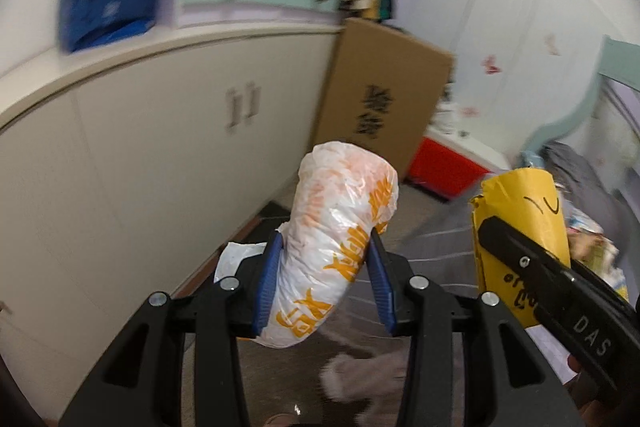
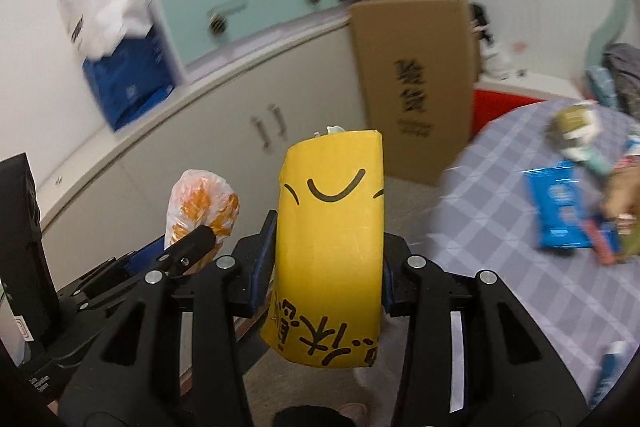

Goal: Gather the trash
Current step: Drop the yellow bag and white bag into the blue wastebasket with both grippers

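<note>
My left gripper [image 1: 326,281] is shut on a crumpled white plastic bag with orange print [image 1: 340,227], held upright in the air; it also shows in the right wrist view [image 2: 200,211]. My right gripper [image 2: 326,263] is shut on a yellow paper bag with black lettering [image 2: 330,239]. That yellow bag [image 1: 520,223] and the right gripper's black finger [image 1: 532,267] appear at the right of the left wrist view. Both grippers are side by side above the floor.
A white cabinet [image 1: 160,155] with a mint drawer box [image 2: 244,15] and a blue bag [image 2: 128,79] on top runs along the left. A cardboard box [image 2: 420,83] leans beside it. A checked cloth surface [image 2: 520,267] at right holds wrappers, including a blue packet [image 2: 560,207].
</note>
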The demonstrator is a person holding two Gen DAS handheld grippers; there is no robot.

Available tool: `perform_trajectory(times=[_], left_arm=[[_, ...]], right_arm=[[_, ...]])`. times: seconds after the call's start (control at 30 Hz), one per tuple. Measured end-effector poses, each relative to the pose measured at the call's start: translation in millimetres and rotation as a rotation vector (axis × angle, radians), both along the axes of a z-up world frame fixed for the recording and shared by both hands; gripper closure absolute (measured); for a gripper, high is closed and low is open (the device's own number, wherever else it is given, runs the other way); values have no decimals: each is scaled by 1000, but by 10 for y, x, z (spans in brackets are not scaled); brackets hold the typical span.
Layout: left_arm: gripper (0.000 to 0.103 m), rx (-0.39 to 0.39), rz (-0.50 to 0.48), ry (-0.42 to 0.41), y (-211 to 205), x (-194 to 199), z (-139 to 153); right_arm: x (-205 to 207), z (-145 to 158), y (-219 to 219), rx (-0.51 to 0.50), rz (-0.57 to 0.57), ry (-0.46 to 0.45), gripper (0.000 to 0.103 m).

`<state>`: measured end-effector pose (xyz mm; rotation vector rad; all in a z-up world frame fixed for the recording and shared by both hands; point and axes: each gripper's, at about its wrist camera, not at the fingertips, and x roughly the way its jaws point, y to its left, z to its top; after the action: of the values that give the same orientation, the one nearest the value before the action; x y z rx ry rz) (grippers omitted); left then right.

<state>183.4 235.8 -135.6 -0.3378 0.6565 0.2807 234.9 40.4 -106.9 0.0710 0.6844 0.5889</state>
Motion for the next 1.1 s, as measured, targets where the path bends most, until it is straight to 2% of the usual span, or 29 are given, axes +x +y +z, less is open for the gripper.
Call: perform_trajectory(times=[0.23, 0.3, 0.33, 0.37, 0.47, 0.6, 0.8, 0.97, 1.1], left_arm=[[62, -28, 102, 93, 830, 306, -486], [62, -23, 117, 120, 1009, 456, -600], [62, -27, 120, 128, 1083, 519, -651], [62, -35, 123, 139, 1156, 600, -708], [62, -47, 133, 173, 1266, 775, -846], [62, -66, 113, 200, 1313, 926, -1007], [62, -90, 85, 220, 1218, 998, -1140], [62, -86, 64, 235, 1109, 1021, -1185], [61, -89, 44, 248, 1032, 1094, -1233]], right_arm=[[377, -490, 882, -52, 73, 66, 61], [569, -631, 1079, -50, 74, 79, 57], [656, -688, 1154, -52, 69, 78, 50], [754, -755, 1222, -51, 65, 80, 34], [1042, -960, 1368, -62, 40, 113, 30], [1139, -1094, 1331, -93, 4, 136, 22], [1035, -1175, 1183, -133, -38, 134, 22], [948, -1190, 1107, -183, -52, 97, 20], [944, -1160, 982, -163, -100, 77, 20]])
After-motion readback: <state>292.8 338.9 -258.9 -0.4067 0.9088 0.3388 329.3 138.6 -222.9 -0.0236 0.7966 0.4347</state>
